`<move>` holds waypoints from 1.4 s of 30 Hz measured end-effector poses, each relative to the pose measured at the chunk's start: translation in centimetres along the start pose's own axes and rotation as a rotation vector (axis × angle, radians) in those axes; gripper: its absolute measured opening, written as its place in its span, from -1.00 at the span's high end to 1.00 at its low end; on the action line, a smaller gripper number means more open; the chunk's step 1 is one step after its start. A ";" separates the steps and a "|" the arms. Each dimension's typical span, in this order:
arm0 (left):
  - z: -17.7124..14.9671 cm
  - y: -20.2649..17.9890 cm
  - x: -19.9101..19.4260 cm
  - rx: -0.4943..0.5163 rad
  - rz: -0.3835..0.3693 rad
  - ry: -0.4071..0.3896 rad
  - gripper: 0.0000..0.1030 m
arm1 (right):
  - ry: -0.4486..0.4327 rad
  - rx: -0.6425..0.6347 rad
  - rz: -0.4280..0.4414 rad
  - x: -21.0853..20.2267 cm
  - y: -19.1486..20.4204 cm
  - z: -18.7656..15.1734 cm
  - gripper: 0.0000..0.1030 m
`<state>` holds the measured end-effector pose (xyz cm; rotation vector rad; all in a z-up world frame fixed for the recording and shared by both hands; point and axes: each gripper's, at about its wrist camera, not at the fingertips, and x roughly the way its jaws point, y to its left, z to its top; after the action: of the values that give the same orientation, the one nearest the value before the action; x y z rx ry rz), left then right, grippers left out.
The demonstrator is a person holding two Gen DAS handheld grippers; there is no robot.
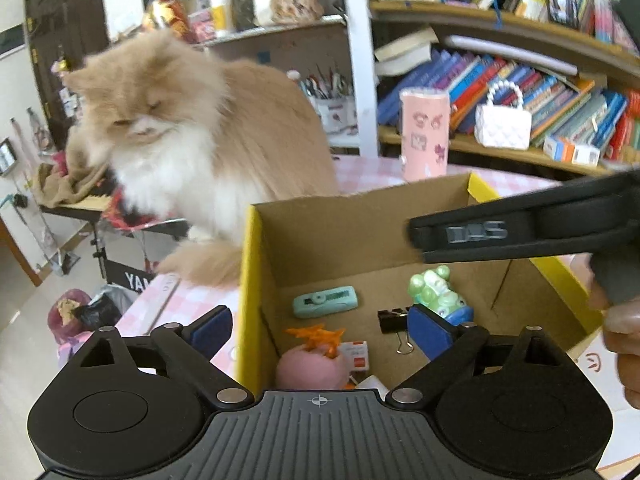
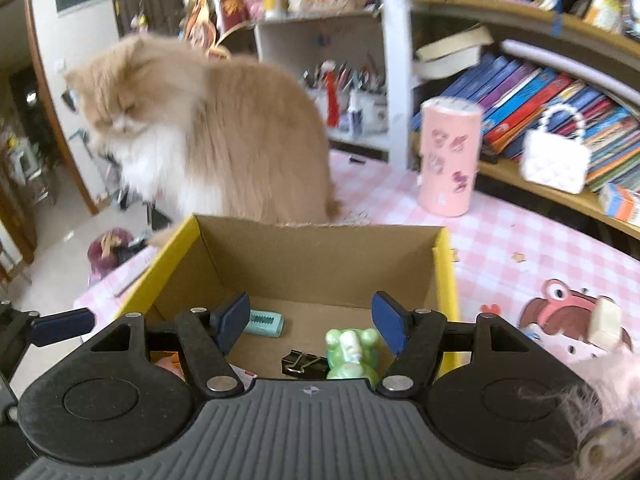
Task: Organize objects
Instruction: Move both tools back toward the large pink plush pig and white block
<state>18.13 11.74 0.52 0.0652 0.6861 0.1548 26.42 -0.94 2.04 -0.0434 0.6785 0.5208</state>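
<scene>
While both tools are hanging open and empty over the box [image 2: 442, 276] near the bench's left edge, left tool [image 1: 320, 326] wider than right tool [image 2: 310, 326], its contents are lying loose. Left to right: the pink ball [image 1: 310, 368] is probably soft, the mint cutter [image 1: 324, 301] light and stiff, the clip [image 1: 394, 320] thin, the green figure [image 1: 434, 290] glossy, likely brittle, and best taken across its body.

Soft, even daylight fills both my views, with only faint shadows inside the box [image 1: 360, 240] ahead of my tongs. The cat [image 1: 192, 128] and shelves [image 2: 560, 60] smear with motion blur, and fisheye bends every edge.
</scene>
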 end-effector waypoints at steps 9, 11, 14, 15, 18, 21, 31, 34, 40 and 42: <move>-1.9 1.7 -4.4 -0.058 0.011 -0.056 -0.91 | -0.124 0.007 -0.084 -7.2 0.7 -3.3 -0.34; -2.7 1.8 -5.1 -0.056 0.008 -0.053 -0.92 | -0.130 -0.001 -0.114 -8.4 1.1 -4.5 -0.35; -4.2 2.0 -6.3 -0.066 0.004 -0.037 -0.92 | -0.113 -0.007 -0.156 -9.8 1.9 -6.6 -0.35; -4.7 2.1 -6.5 -0.070 0.001 -0.030 -0.92 | -0.102 -0.009 -0.170 -10.2 2.3 -7.5 -0.35; -6.3 2.1 -7.5 -0.071 -0.010 -0.002 -0.92 | -0.067 -0.022 -0.196 -11.2 3.3 -9.9 -0.35; -7.8 2.0 -8.4 -0.065 -0.020 0.022 -0.92 | -0.043 -0.023 -0.221 -12.1 4.1 -12.2 -0.35; -11.3 1.2 -11.4 -0.030 -0.057 0.053 -0.92 | -0.001 -0.002 -0.292 -15.3 6.0 -17.5 -0.40; -12.1 1.0 -12.0 -0.021 -0.072 0.062 -0.92 | 0.008 0.014 -0.302 -16.1 6.2 -18.5 -0.41; -13.5 0.0 -12.6 -0.005 -0.112 0.089 -0.92 | 0.033 0.049 -0.340 -17.7 6.1 -20.5 -0.42; -13.8 -0.5 -12.8 0.004 -0.130 0.096 -0.92 | 0.041 0.065 -0.355 -18.2 5.7 -21.1 -0.42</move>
<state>-0.29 9.23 -2.18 0.0173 0.7841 0.0317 -0.66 -8.36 -2.63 -0.1115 0.7089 0.1573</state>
